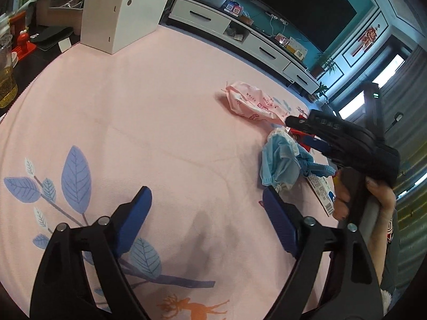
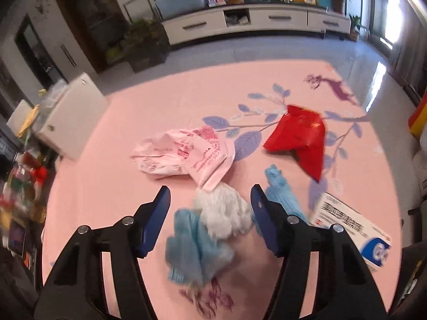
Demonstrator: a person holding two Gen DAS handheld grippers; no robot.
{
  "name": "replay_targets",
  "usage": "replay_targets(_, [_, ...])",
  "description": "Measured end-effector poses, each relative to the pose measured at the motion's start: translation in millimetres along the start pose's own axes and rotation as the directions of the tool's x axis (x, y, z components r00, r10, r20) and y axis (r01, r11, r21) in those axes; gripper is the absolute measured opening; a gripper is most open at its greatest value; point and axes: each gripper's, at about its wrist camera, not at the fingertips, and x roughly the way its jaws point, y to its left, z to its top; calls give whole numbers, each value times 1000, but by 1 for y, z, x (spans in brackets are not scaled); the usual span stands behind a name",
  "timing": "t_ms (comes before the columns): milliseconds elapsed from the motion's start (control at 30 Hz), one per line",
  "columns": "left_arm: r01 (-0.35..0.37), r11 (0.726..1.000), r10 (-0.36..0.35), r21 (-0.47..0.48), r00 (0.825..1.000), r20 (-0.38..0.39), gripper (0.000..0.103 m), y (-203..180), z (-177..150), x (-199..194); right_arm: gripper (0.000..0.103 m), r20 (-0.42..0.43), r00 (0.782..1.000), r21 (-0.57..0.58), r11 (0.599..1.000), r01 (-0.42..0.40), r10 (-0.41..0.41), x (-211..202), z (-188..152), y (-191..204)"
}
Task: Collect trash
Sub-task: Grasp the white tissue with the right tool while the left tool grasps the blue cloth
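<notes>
Trash lies on a pink tablecloth [image 2: 133, 101]. In the right wrist view my right gripper [image 2: 210, 194] is open, its jaws on either side of a crumpled blue face mask [image 2: 192, 248] and a white tissue wad [image 2: 224, 213]. Beyond lie a pink printed wrapper [image 2: 192, 154], a red foil packet [image 2: 301, 138], a blue cloth scrap [image 2: 280, 189] and a white-and-blue box [image 2: 355, 229]. In the left wrist view my left gripper [image 1: 206, 196] is open and empty above bare cloth, left of the mask [image 1: 280, 165] and pink wrapper [image 1: 253, 104]. The right gripper [image 1: 291, 121] hovers over the pile.
A white box-shaped container [image 1: 120, 13] stands at the table's far left corner, with clutter and a glass of yellow liquid [image 1: 6, 80] beside it. A white TV cabinet [image 2: 253, 18] and potted plants [image 2: 144, 42] stand beyond the table.
</notes>
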Motion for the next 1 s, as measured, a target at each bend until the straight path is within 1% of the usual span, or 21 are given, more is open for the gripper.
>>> replay_targets(33, [-4, 1000, 4, 5, 1000, -2, 84, -1, 0, 1, 53, -15, 1000, -3, 1000, 10, -10, 5, 0, 1])
replay_targets(100, [-2, 1000, 2, 8, 1000, -9, 84, -1, 0, 4, 48, -33, 999, -34, 999, 41, -42, 16, -4, 5])
replay_targets(133, [0, 1000, 0, 8, 1000, -14, 84, -2, 0, 5, 42, -34, 998, -44, 998, 46, -48, 17, -7, 5])
replay_targets(233, [7, 1000, -7, 3, 999, -36, 84, -3, -1, 13, 31, -38, 998, -62, 997, 49, -52, 15, -17, 9])
replay_targets(267, [14, 1000, -14, 0, 999, -45, 84, -4, -1, 15, 30, -39, 998, -73, 996, 43, -46, 13, -20, 12])
replay_targets(300, [19, 1000, -19, -2, 998, -51, 84, -5, -1, 17, 29, -74, 997, -68, 998, 7, -12, 10, -26, 14])
replay_targets(400, [49, 999, -49, -4, 996, -73, 84, -9, -3, 24, 27, -128, 990, -35, 998, -58, 54, 0, -38, 19])
replay_targets(500, [80, 997, -79, 0, 993, -90, 84, -15, -6, 28, 27, -123, 986, -47, 992, -117, 111, -17, -47, 26])
replay_targets(567, [103, 995, -103, 2, 990, -97, 84, -19, -8, 31, 27, -130, 976, -40, 983, -182, 175, -27, -52, 30])
replay_targets(633, [127, 992, -126, 5, 987, -98, 85, -23, -11, 34, 27, -123, 973, -46, 978, -202, 195, -37, -59, 34])
replay_targets(700, [135, 991, -133, 10, 986, -97, 85, -26, -11, 38, 27, -109, 977, -55, 981, -188, 181, -42, -62, 34])
replay_targets(733, [138, 990, -136, 13, 986, -94, 85, -28, -12, 41, 27, -117, 974, -49, 978, -202, 195, -43, -64, 34])
replay_targets(833, [167, 986, -166, 6, 982, -96, 84, -35, -14, 52, 27, -164, 950, -3, 963, -269, 265, -40, -70, 28])
replay_targets(867, [181, 984, -179, 5, 978, -103, 84, -37, -16, 54, 27, -162, 952, 0, 965, -264, 260, -39, -69, 29])
replay_targets(900, [200, 980, -198, 10, 974, -110, 75, -41, -18, 57, 27, -150, 957, -2, 967, -253, 250, -41, -72, 28])
replay_targets(933, [217, 976, -214, 17, 970, -117, 67, -44, -20, 60, 27, -147, 956, 0, 966, -257, 255, -43, -72, 26])
replay_targets(967, [237, 971, -232, 25, 964, -127, 61, -48, -22, 63, 27, -151, 951, 4, 962, -272, 270, -43, -72, 25])
replay_targets(1000, [255, 967, -249, 28, 958, -142, 48, -51, -24, 66, 27, -155, 944, 11, 956, -292, 290, -44, -72, 23])
